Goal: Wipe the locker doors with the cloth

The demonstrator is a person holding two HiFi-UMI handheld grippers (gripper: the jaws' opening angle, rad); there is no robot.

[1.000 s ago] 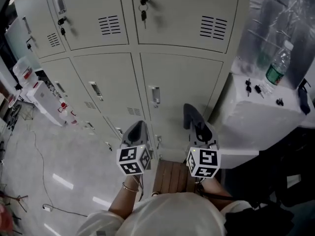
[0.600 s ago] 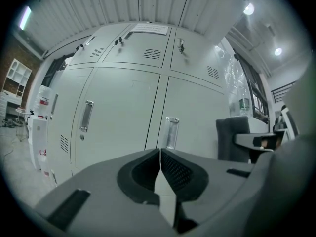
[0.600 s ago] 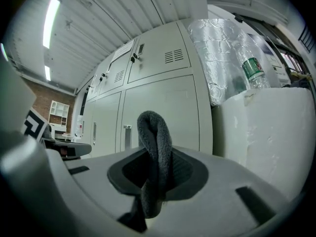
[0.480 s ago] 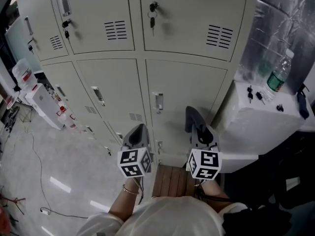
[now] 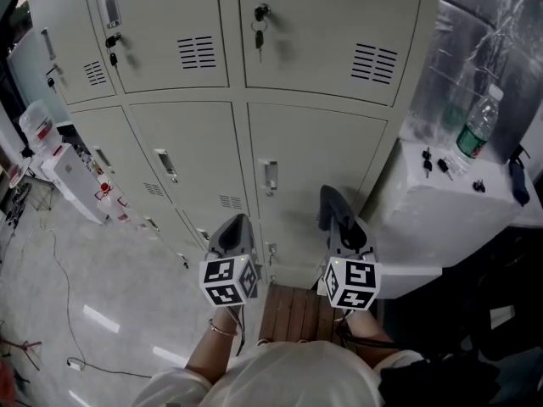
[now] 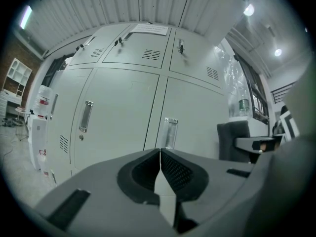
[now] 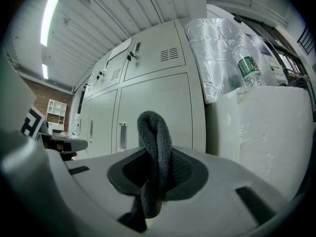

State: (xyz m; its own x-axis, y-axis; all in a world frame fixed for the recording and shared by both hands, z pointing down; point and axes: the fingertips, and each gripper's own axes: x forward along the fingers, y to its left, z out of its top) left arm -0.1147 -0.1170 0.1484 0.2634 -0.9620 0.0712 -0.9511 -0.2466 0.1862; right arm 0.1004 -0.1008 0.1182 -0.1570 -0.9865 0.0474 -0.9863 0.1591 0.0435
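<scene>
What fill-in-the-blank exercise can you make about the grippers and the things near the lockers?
The right gripper is shut on a dark grey ____.
The left gripper is shut, with ____ between its jaws.
In the head view, the bottle stands to the ____ of the lockers.
Missing words: cloth; nothing; right.

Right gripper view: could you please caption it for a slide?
Right gripper shut on a dark grey cloth, facing beige locker doors.
</scene>
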